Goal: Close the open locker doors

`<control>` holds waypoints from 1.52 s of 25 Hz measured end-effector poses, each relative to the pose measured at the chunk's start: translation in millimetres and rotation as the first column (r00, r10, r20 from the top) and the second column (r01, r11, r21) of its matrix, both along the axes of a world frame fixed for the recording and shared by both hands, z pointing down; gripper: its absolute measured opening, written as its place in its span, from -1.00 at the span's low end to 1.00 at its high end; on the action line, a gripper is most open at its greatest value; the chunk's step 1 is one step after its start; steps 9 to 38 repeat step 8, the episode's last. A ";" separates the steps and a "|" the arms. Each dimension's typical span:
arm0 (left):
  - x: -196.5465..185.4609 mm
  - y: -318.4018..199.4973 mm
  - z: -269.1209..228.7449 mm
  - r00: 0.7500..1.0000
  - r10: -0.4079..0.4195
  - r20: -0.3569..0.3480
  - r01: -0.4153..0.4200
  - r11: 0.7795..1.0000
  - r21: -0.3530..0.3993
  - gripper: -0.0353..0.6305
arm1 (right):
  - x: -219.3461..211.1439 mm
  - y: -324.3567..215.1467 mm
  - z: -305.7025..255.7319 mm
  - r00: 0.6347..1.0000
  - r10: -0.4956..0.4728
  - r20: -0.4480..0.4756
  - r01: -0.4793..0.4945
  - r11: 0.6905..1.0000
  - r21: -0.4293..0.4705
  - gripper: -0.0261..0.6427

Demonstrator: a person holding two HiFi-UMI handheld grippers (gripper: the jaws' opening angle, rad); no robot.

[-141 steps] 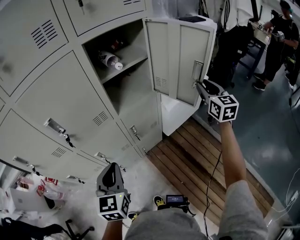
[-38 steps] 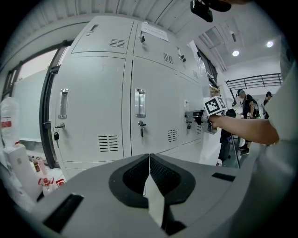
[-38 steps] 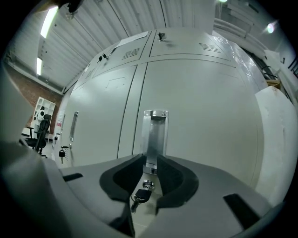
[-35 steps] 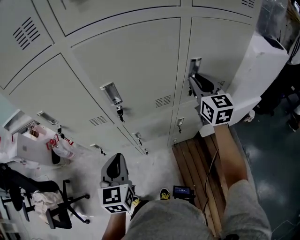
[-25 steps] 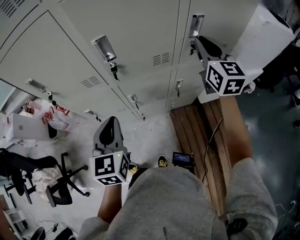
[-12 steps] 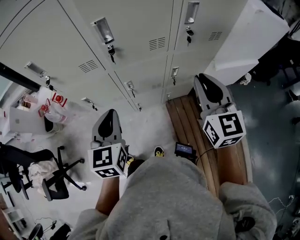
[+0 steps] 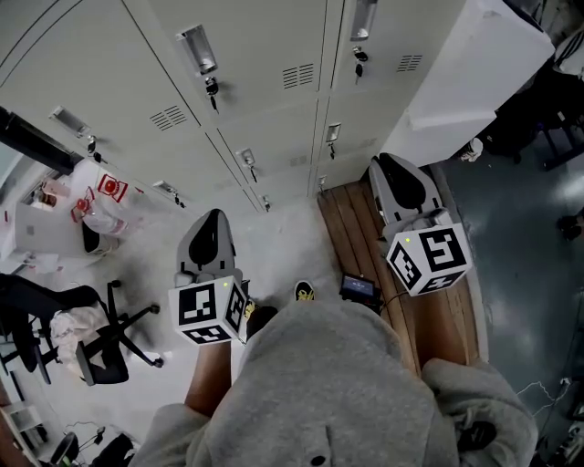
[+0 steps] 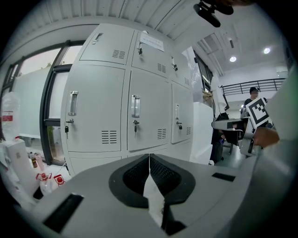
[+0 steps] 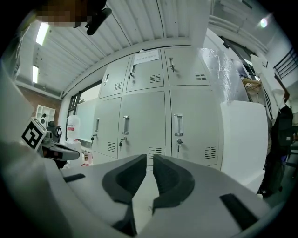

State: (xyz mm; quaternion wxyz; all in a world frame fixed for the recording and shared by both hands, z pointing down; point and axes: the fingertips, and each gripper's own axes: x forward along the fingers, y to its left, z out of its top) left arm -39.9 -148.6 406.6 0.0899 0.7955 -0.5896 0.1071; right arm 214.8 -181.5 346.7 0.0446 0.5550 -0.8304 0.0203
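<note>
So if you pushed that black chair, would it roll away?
Probably: the black chair stands on a star-shaped base, likely with little wheels. It looks light, so it might spin too. The pale cloth lying on it could slide off.

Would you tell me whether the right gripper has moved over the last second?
Yes. The right gripper has drawn back from the locker handle and now hangs over the wooden planks.
</note>
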 end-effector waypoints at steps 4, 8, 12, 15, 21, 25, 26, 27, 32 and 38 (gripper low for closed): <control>-0.2 7.1 -1.5 1.000 -0.011 0.002 0.011 1.000 0.005 -0.86 | -0.7 4.1 3.2 1.000 -0.009 0.014 0.009 1.000 -0.002 -0.73; 0.8 12.4 -2.8 1.000 -0.016 0.003 0.016 1.000 0.008 -0.86 | 0.1 9.3 6.9 1.000 -0.012 0.026 0.012 1.000 -0.009 -0.73; 0.8 12.4 -2.8 1.000 -0.016 0.003 0.016 1.000 0.008 -0.86 | 0.1 9.3 6.9 1.000 -0.012 0.026 0.012 1.000 -0.009 -0.73; 0.8 12.4 -2.8 1.000 -0.016 0.003 0.016 1.000 0.008 -0.86 | 0.1 9.3 6.9 1.000 -0.012 0.026 0.012 1.000 -0.009 -0.73; 0.8 12.4 -2.8 1.000 -0.016 0.003 0.016 1.000 0.008 -0.86 | 0.1 9.3 6.9 1.000 -0.012 0.026 0.012 1.000 -0.009 -0.73; 0.8 12.4 -2.8 1.000 -0.016 0.003 0.016 1.000 0.008 -0.86 | 0.1 9.3 6.9 1.000 -0.012 0.026 0.012 1.000 -0.009 -0.73; 0.8 12.4 -2.8 1.000 -0.016 0.003 0.016 1.000 0.008 -0.86 | 0.1 9.3 6.9 1.000 -0.012 0.026 0.012 1.000 -0.009 -0.73; 0.8 12.4 -2.8 1.000 -0.016 0.003 0.016 1.000 0.008 -0.86 | 0.1 9.3 6.9 1.000 -0.012 0.026 0.012 1.000 -0.009 -0.73; 0.8 12.4 -2.8 1.000 -0.016 0.003 0.016 1.000 0.008 -0.86 | 0.1 9.3 6.9 1.000 -0.012 0.026 0.012 1.000 -0.009 -0.73; 0.8 12.4 -2.8 1.000 -0.016 0.003 0.016 1.000 0.008 -0.86 | 0.1 9.3 6.9 1.000 -0.012 0.026 0.012 1.000 -0.009 -0.73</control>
